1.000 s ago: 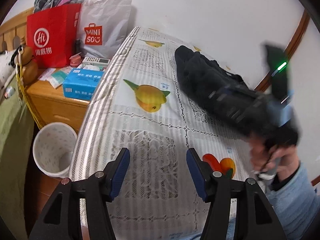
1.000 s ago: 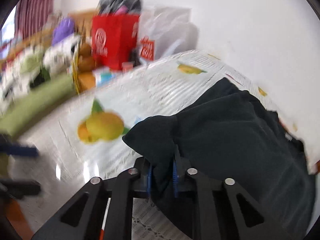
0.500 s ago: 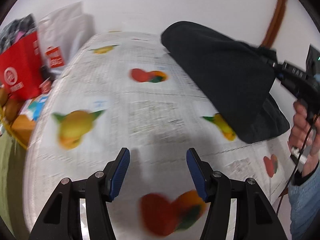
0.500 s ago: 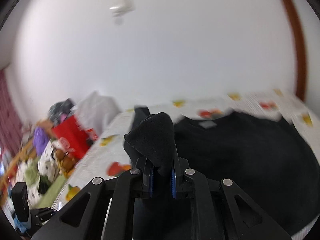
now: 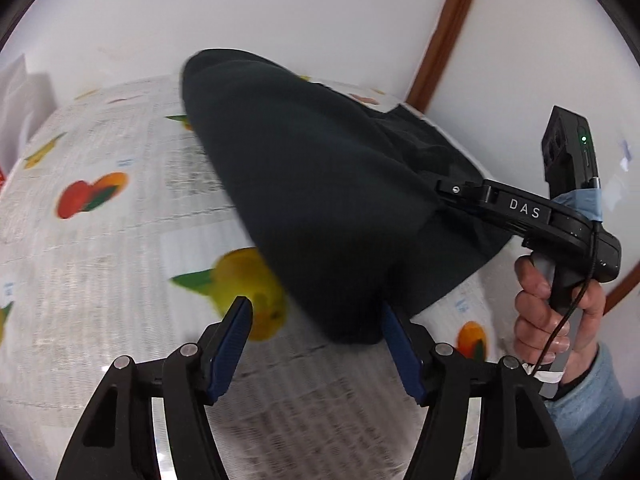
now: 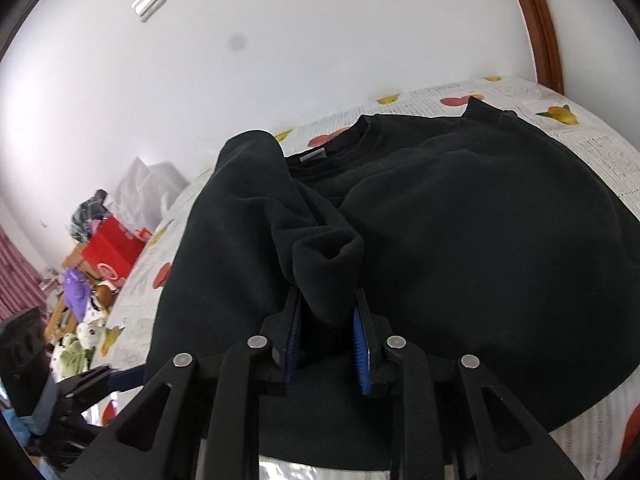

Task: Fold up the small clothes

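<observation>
A table under a fruit-print tablecloth (image 5: pixel 120 260) carries a black sweatshirt (image 6: pixel 460 220), spread flat with its collar toward the wall. The right gripper (image 6: pixel 326 340) has the bunched sleeve cuff (image 6: pixel 324 264) between its blue pads, its jaws opening but still touching the cloth. The left gripper (image 5: pixel 316 344) is parting wider, empty, its right pad just beside a hanging fold.

The sweatshirt (image 6: pixel 460 240) is matt black knitted cloth. The table (image 5: pixel 100 280) wears a glossy printed plastic cover. Upper right, door trim (image 5: pixel 444 32) is varnished wood.
</observation>
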{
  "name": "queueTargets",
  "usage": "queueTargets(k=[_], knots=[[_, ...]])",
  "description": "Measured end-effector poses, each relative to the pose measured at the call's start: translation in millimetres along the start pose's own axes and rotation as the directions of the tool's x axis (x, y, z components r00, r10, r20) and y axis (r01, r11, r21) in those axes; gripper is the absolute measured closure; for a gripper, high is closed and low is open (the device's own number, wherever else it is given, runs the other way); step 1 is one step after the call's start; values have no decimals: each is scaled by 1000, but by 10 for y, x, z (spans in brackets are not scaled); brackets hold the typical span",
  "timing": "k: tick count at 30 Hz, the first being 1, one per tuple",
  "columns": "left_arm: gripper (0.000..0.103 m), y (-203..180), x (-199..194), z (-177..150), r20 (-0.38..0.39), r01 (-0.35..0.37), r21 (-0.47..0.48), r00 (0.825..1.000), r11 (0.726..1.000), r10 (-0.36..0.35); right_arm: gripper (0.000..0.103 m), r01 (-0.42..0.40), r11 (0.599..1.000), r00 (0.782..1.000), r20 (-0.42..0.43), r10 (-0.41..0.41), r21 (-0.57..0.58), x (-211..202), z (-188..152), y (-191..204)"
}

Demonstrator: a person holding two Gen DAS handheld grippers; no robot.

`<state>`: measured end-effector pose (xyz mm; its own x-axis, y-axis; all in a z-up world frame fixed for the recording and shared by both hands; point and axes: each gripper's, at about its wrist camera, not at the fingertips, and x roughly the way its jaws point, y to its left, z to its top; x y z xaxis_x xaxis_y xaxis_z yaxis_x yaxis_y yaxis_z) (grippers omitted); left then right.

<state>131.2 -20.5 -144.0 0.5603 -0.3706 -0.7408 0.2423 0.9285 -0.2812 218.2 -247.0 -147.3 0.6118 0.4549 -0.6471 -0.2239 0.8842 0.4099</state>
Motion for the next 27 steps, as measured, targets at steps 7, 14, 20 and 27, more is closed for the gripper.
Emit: queueTargets(k=[7,14,20,27], knots=[[39,-148,234,47,-4,-49,9,999,999,49,55,-78,997,997,-15,78,13,19,126,-45],[62,-124,235,82,28,-118,-24,993,993,119,83,-43,999,999,-32,42,-33,417,257,51],[82,199,149,107,43,-89,-136,995,987,95,84,-87,993,995,-61,82,-85,613,324,161],[83,487,-55,62,56,-134,-168,988,977,145,85,-143,982,985,-116,129,-126,931,381,495]])
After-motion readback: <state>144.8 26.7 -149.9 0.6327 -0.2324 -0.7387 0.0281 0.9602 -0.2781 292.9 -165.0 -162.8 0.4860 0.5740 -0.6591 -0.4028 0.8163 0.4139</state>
